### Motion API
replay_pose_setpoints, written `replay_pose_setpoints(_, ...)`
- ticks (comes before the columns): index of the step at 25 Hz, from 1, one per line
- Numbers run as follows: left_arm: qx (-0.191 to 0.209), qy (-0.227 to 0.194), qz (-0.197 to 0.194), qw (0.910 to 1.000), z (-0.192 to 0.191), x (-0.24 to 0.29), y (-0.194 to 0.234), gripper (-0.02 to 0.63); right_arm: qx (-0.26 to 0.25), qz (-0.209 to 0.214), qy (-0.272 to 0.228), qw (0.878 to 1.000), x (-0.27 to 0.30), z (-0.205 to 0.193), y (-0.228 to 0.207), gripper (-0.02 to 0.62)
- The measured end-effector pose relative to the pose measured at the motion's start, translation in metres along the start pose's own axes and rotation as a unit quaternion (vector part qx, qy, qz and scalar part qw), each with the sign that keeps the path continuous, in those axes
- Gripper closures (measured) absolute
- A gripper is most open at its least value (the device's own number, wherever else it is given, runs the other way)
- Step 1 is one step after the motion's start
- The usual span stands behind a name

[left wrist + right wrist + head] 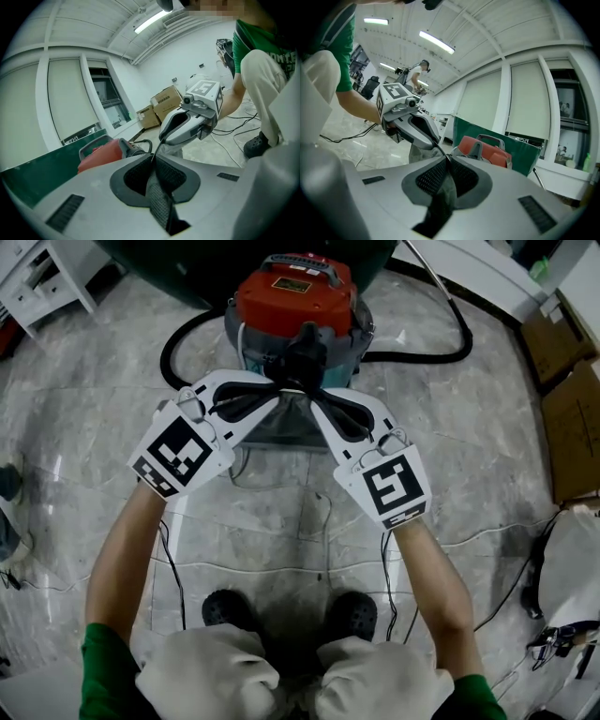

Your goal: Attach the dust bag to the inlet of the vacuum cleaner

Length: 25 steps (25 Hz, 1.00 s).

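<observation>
A pale marble floor (469,427) fills the head view. At the top stands the vacuum (292,296), a drum with a red lid and a carry handle, and a dark green panel (178,268) rises just behind it. Flat brown boxes (572,418) lie at the right edge, well apart from the vacuum. A black hose (183,334) loops out from both sides of the drum and curves across the floor.

The person stands facing the vacuum, both forearms stretched toward it, with dark shoes (225,610) planted below.

The grey bag (286,423) hangs in front of the drum, between it and the person. Its top edge is drawn up just below the black inlet (302,360) on the vacuum's front. Whether the bag touches the inlet cannot be told.

The left tongs (153,157) are pressed together on grey mesh cloth of the bag, which runs back between the pads. The right tongs (447,155) are likewise clamped on the bag's cloth. The two tips come in from either side and nearly meet at the bag's top.

Thin cables (319,563) trail over the floor around the feet.
</observation>
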State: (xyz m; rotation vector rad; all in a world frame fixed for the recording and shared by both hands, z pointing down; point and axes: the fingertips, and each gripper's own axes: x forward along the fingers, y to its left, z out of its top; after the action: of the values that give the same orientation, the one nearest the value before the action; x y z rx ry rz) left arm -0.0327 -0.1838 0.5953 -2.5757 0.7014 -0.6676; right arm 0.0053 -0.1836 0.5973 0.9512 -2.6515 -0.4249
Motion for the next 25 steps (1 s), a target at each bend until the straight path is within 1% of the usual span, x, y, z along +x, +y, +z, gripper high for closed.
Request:
replay_pose_setpoints(3,0.005,-0.001,0.002,1.0000,-0.002,0.003,0.002,0.574,0.003,0.000,0.002,1.000,0.002,-0.002,-0.002,0.561)
replay_pose_setpoints(8,-0.002,0.000,0.007,1.0000,-0.004,0.004,0.010,0.574,0.008,-0.001,0.001,1.000,0.008,0.000,-0.007,0.561)
replay_pose_setpoints(16,-0.002,-0.003,0.013,0.9999,-0.007,0.007,0.020,0.569,0.019,-0.008,0.001,1.000,0.015,-0.001,-0.013,0.561)
replay_pose_setpoints(25,0.003,-0.006,0.006,1.0000,-0.007,0.014,0.028,0.563,0.021,-0.014,-0.001,1.000,0.019,-0.003,-0.022,0.561)
